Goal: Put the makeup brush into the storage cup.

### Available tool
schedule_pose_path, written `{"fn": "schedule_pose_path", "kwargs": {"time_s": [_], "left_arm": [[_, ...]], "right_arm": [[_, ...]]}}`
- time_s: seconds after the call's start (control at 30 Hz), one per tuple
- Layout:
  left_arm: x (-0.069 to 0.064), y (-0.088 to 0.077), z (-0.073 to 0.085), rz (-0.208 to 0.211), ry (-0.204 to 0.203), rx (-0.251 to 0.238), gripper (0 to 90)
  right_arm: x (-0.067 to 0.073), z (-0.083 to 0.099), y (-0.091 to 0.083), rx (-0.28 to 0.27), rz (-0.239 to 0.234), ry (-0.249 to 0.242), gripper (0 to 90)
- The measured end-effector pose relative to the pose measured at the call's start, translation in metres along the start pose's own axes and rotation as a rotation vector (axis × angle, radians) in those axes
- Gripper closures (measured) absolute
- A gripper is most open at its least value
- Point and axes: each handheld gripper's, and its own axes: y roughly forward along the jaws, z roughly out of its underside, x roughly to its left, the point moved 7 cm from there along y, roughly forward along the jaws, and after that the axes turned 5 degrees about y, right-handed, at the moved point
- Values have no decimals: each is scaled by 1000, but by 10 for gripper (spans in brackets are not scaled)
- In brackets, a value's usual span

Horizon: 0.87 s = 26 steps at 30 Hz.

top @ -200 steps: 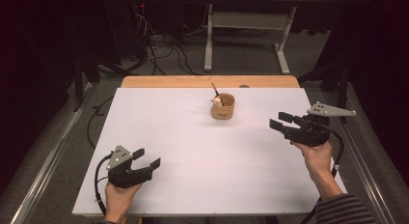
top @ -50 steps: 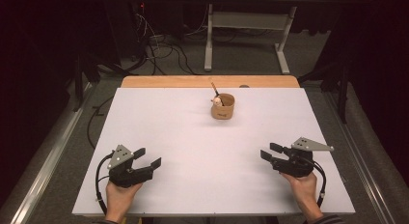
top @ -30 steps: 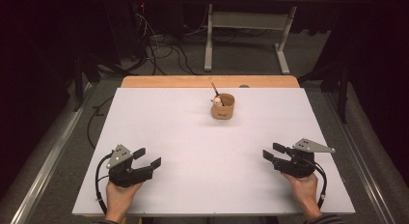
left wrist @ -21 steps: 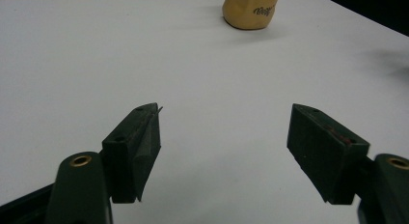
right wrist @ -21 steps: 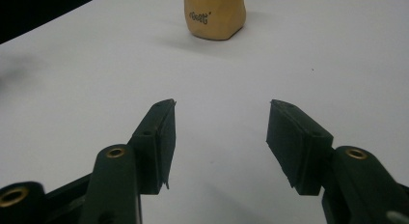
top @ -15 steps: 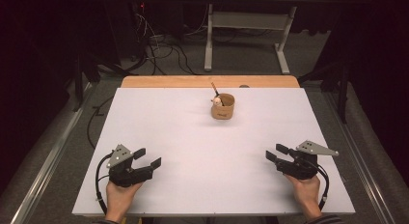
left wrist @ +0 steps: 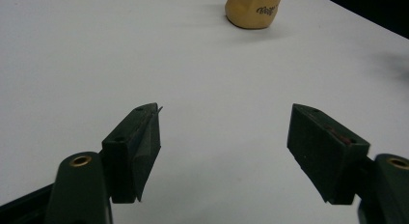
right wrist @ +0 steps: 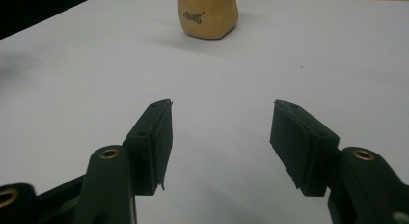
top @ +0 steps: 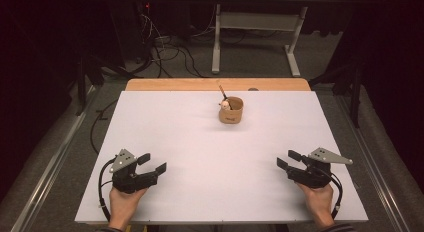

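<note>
The left gripper (top: 152,163) rests at the near left of the white table (top: 200,157), jaws spread with nothing between them; the right gripper (top: 288,159) sits at the near right, its jaws just opening wider, also empty. The tan cup (top: 231,110) (a stick leaning inside) stands upright toward the far middle, well apart from both
</note>
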Motion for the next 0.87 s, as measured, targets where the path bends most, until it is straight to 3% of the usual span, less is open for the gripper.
{"fn": "schedule_pose_path", "kwargs": {"time_s": [0.37,0.5,0.87], "left_arm": [[0,0,1,1,-3,5,281],[0,0,1,0,-4,6,281],[1,0,1,-2,-2,6,281]], "right_arm": [[-4,1,-3,-11,7,15,407],[-2,1,-3,-8,14,-14,403],[-2,1,-3,-9,14,-17,400]]}}
